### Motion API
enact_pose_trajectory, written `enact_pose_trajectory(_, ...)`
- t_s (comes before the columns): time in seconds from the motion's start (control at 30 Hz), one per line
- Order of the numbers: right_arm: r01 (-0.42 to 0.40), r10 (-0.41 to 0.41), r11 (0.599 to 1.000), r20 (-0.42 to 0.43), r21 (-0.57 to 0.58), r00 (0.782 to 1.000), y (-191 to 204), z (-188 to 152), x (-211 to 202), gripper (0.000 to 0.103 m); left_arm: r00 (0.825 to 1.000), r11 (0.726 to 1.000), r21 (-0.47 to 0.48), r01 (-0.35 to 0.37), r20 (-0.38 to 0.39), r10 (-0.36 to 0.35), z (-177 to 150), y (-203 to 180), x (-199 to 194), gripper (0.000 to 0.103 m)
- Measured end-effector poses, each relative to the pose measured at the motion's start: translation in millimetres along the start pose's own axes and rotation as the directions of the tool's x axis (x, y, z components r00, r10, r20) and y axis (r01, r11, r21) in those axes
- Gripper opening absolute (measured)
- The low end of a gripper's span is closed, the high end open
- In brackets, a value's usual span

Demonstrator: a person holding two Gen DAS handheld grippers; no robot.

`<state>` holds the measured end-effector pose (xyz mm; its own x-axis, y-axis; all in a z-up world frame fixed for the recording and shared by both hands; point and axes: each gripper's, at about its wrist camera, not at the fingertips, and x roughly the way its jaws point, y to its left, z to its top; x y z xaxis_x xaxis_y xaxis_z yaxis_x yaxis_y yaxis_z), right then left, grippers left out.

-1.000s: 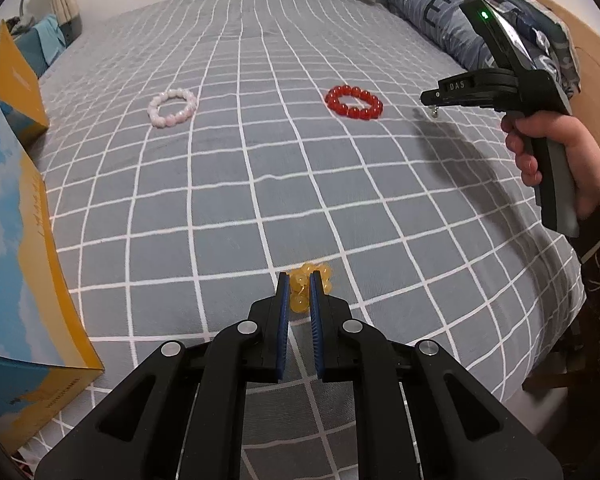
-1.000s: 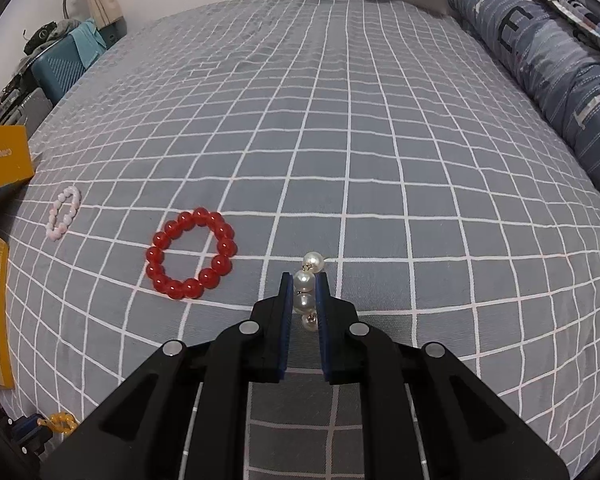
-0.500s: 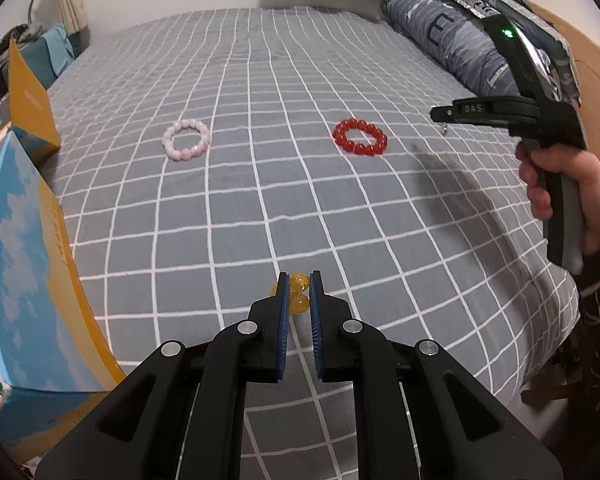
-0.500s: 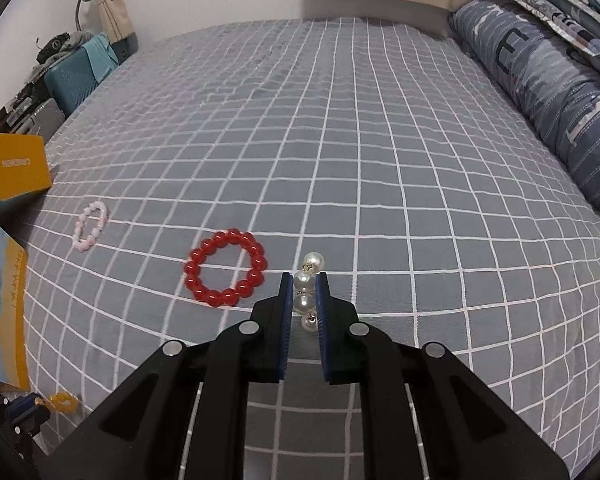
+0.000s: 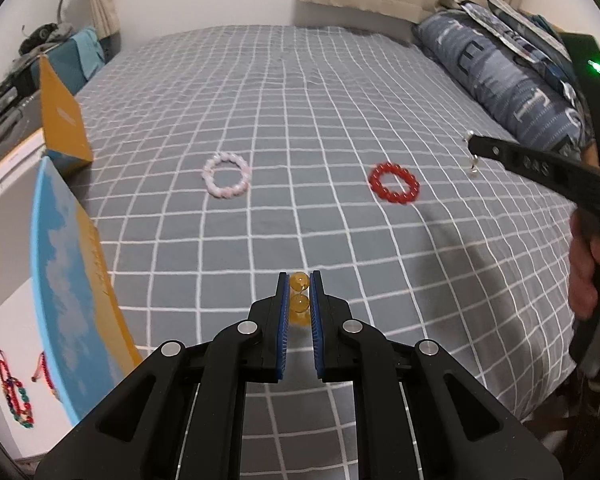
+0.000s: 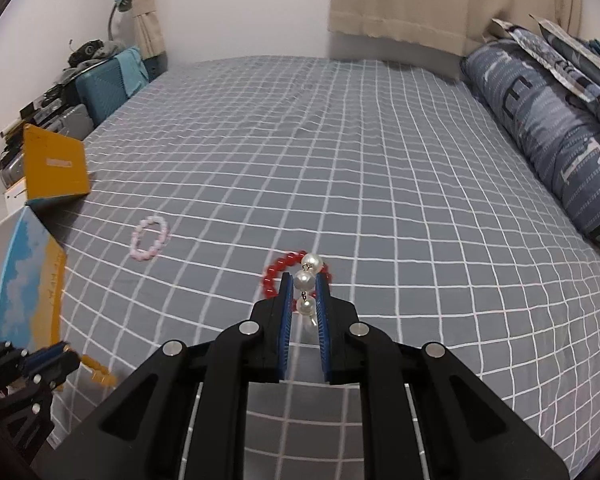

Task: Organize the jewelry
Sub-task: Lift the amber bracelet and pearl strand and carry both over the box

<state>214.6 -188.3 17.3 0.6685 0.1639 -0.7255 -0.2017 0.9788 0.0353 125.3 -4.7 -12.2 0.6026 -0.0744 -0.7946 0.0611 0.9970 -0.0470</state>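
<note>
- The amber bead bracelet is pinched between the fingers of the left hand-held gripper, closed on it, beads stacked along the finger line and lifted off the bed
- The open box lies to that gripper's left and just beside it, with colourful bracelets already on its white floor; the left hand is the nearer one, so the drop looks like a short swing leftward over the blue-and-orange wall
- The right hand-held gripper is closed on a pearl strand, which runs lengthwise between the fingers; the box is well to its left
- A red bracelet and a pink bracelet lie flat on the bed, well apart
- The bed has a grey checked cover, soft and slightly rumpled; a patterned pillow lies along the right, with curtains and a lamp behind
</note>
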Motion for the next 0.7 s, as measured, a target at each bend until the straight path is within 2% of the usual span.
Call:
enact_pose_trajectory(0.4,-0.064,0.066,0.997,0.04,-0.043,0.997,64,8,-31,0.011,0.994,0.995,-0.044,-0.091,0.055,0.093,27,33,-31,0.009)
enact_pose_trajectory(0.7,-0.125,0.133,0.984,0.059,-0.124,0.989,131,23,-48,0.011,0.98,0.976,-0.139,-0.166,0.086,0.179,38,91,-68,0.009)
